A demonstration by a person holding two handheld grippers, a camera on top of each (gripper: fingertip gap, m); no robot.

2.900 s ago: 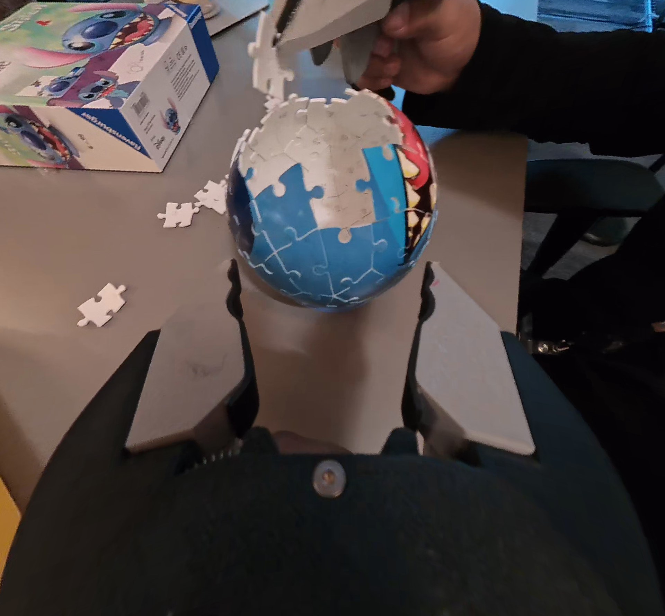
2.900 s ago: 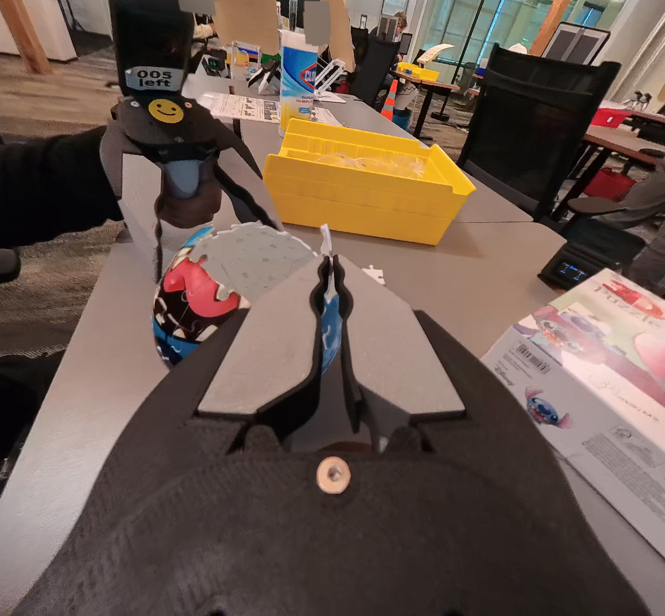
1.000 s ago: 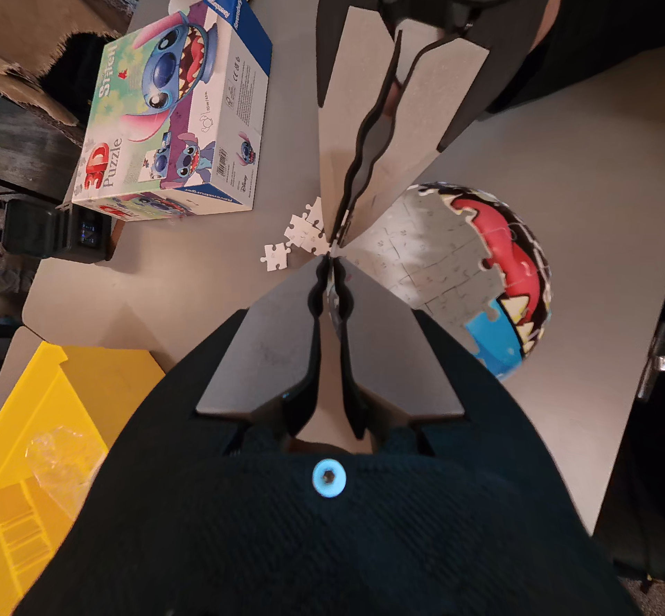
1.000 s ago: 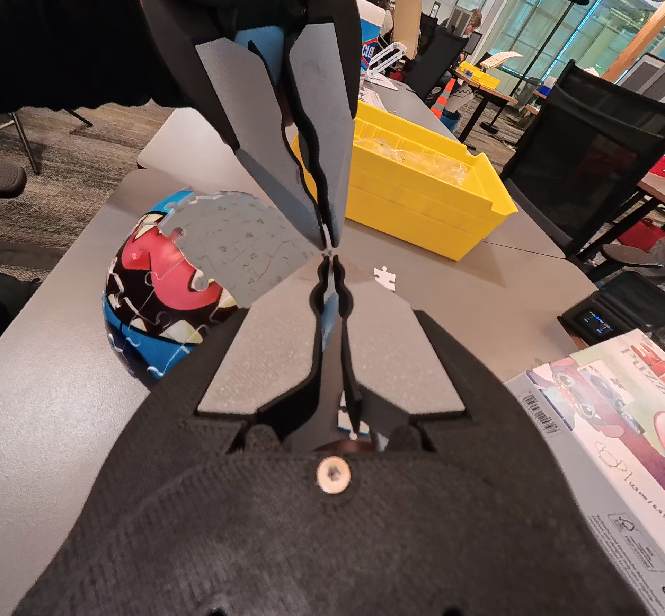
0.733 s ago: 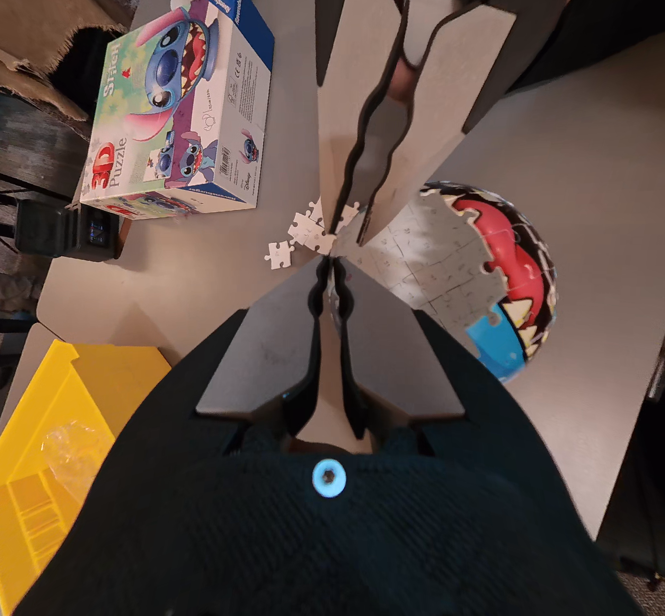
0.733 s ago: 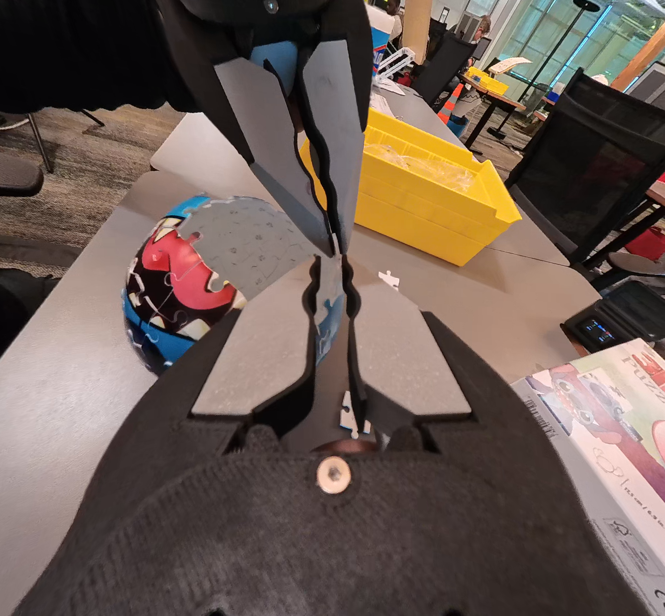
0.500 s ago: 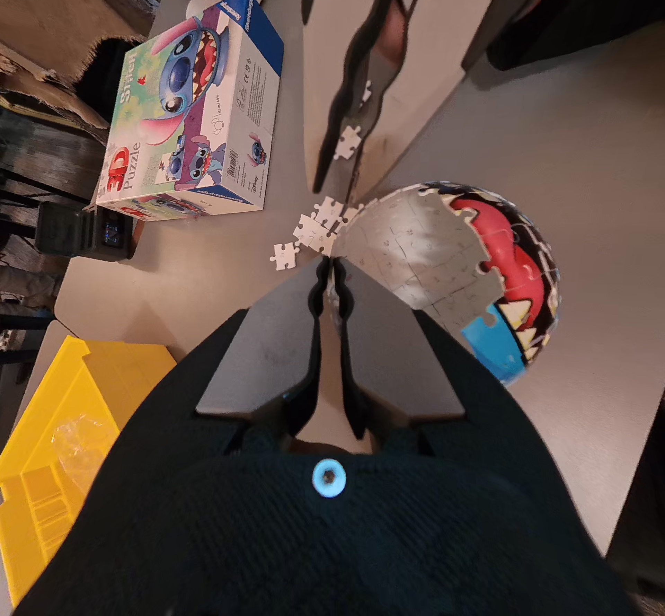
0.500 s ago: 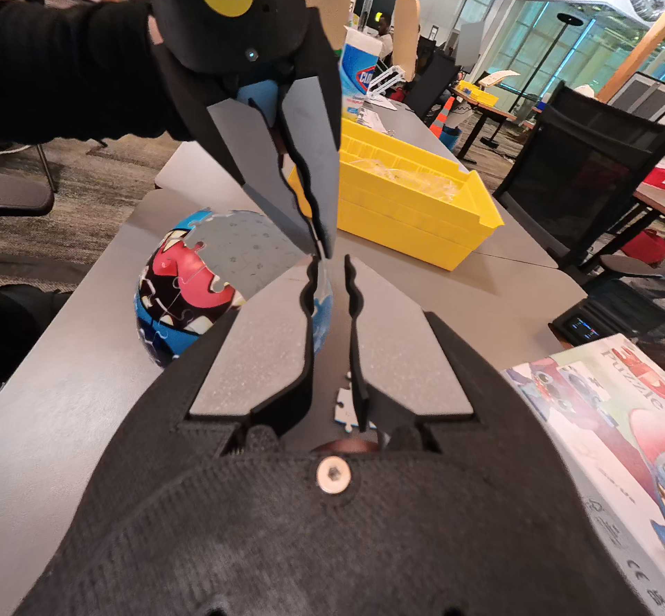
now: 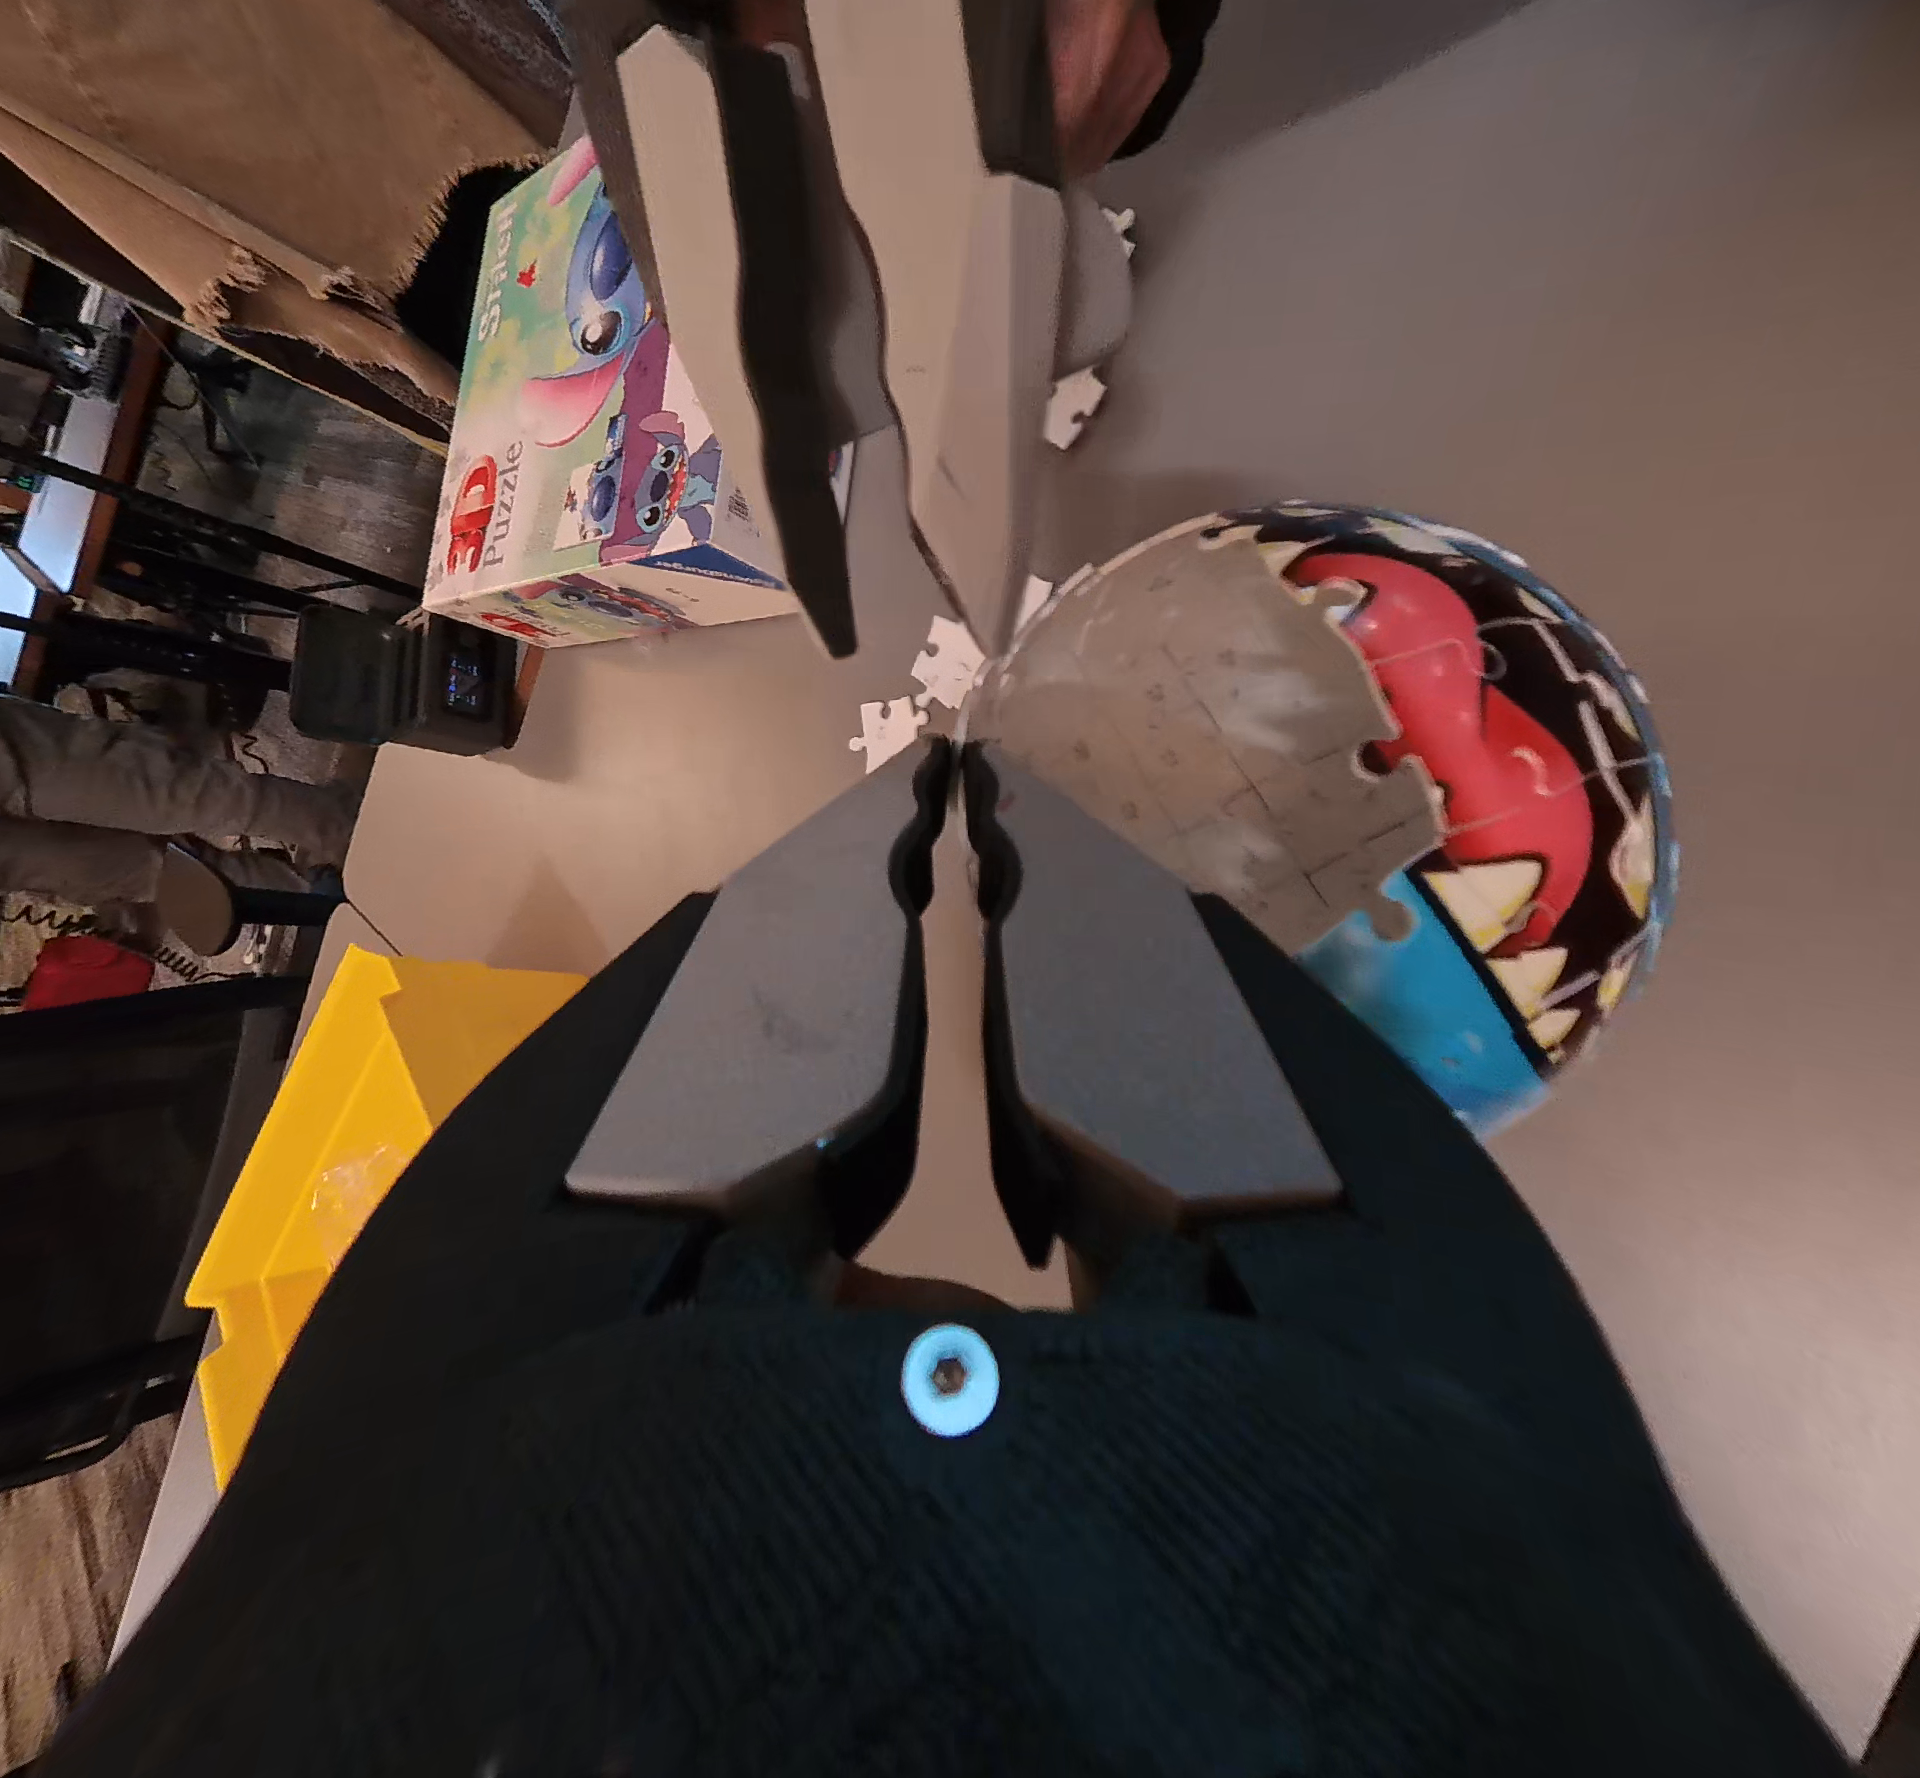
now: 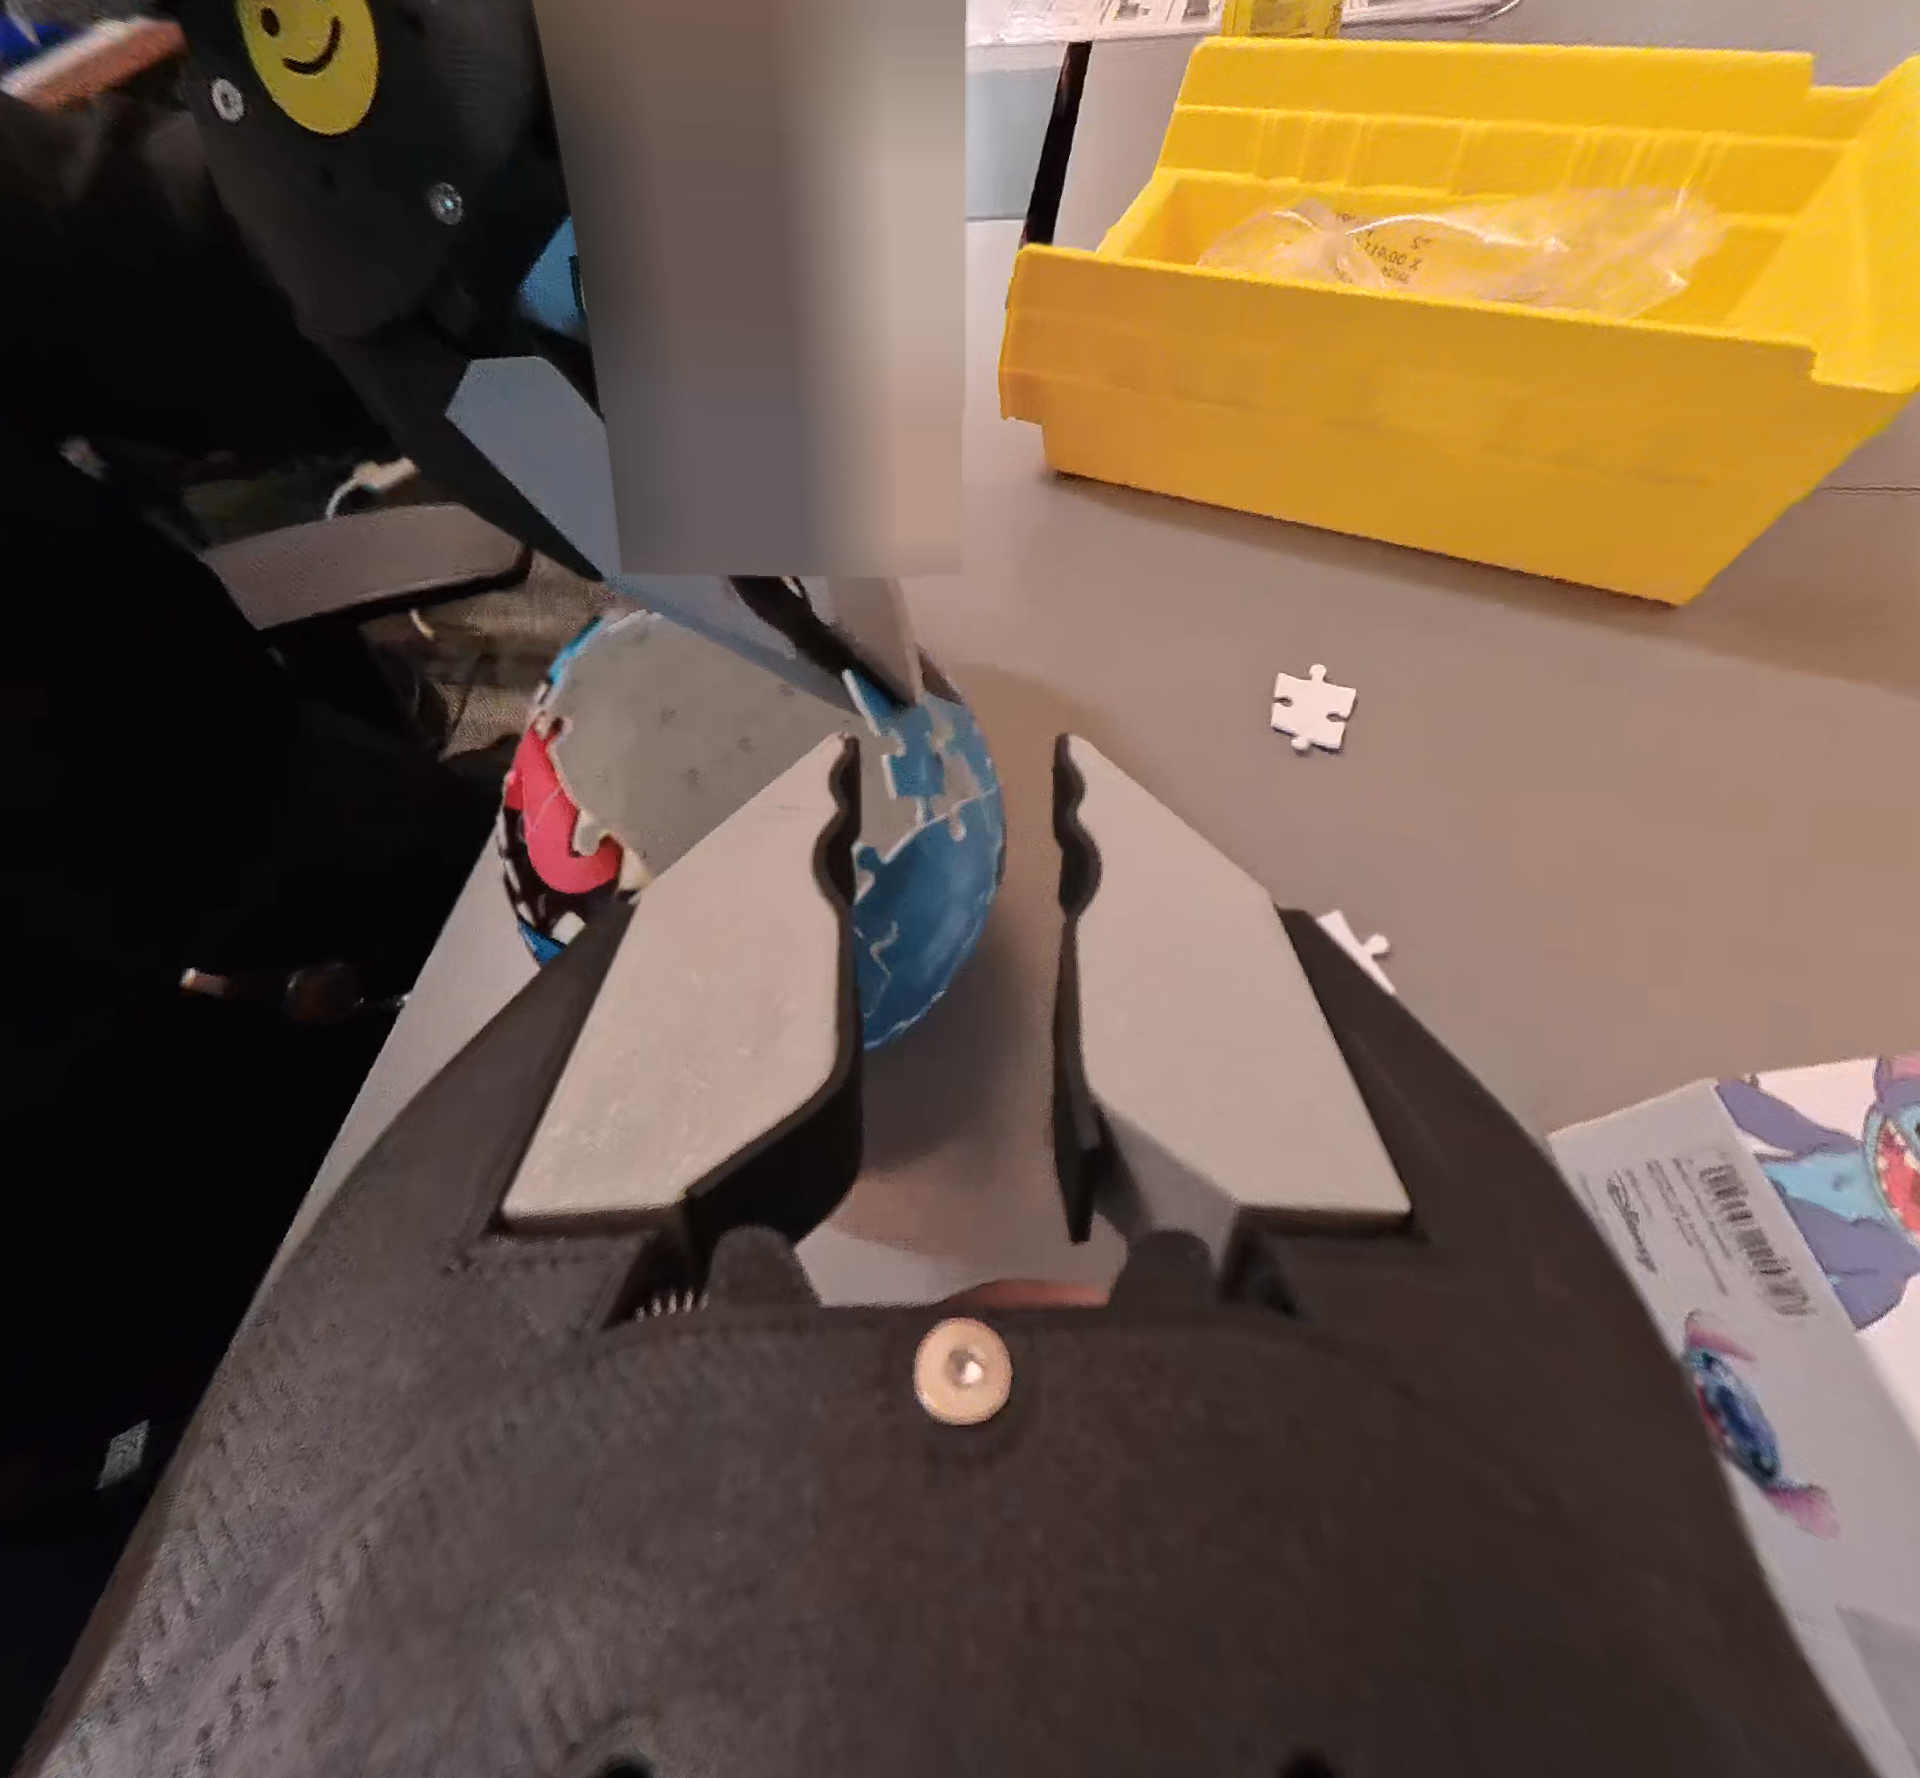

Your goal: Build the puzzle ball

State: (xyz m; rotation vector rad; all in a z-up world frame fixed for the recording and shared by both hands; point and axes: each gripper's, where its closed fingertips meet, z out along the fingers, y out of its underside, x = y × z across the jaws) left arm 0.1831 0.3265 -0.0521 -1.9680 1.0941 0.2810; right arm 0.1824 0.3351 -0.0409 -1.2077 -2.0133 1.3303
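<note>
The puzzle ball point(image 9: 1455, 741) sits on the grey table point(image 9: 1558, 274), with its red, black and blue picture outside and the grey inner side of an unfinished wall showing. My left gripper point(image 9: 951, 757) is shut on a white puzzle piece point(image 10: 858, 689) at the ball's open rim. In the right wrist view the left gripper point(image 10: 883, 679) reaches down onto the ball point(image 10: 925, 855), its fingers mostly behind a blurred patch. My right gripper point(image 10: 956, 752) is open and empty, just short of the ball. It also shows in the left wrist view point(image 9: 920, 637).
Loose white pieces point(image 9: 883, 731) lie beside the ball, others farther off point(image 10: 1311, 708). The puzzle box point(image 9: 582, 440) and a black device point(image 9: 405, 679) are beyond them. A yellow bin point(image 10: 1455, 398) with a plastic bag stands on the table. The box point(image 10: 1766, 1313) is at my right. My two grippers' fingertips are within a few centimetres of each other.
My right gripper, shut on the piece at the rim, has opened and drawn back. My left gripper came over, closed on the same spot and still holds it.
</note>
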